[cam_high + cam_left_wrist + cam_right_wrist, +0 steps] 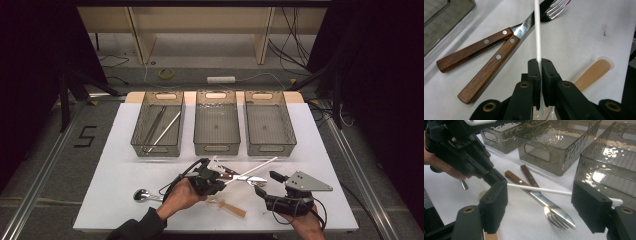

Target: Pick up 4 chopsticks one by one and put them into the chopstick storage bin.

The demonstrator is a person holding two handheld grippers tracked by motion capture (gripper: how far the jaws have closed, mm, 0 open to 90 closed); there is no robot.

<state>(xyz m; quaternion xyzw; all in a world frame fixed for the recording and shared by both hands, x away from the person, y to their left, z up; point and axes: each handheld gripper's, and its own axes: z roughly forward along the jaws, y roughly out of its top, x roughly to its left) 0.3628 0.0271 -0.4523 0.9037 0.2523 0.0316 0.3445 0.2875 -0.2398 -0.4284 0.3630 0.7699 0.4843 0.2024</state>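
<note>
1. Chopstick point(537, 30), white and thin, is pinched near one end between the jaws of the left gripper point(216, 181); in the high view it slants up toward 2 o'clock, its far tip ending just short of the trays.
2. Right gripper point(264, 192) stands wide open and holds nothing, hovering at 4 o'clock from the left one, with the chopstick crossing beyond its jaws in its own view.
3. Sorting looks partly done: the left tray point(141, 131), at 10 o'clock from the grippers, already holds a white chopstick point(167, 129) and what look like metal tongs, hard to make out.
4. Middle tray point(216, 145) and right tray point(270, 146) look bare.
5. Left on the table: a wood-handled knife point(517, 179) and fork point(530, 178) crossed under the held chopstick, a tan-handled piece point(594, 72) at 6 o'clock from the left gripper, and a spoon point(143, 195) at 9 o'clock.
6. My guess is the held chopstick belongs in the left tray beside its match.
</note>
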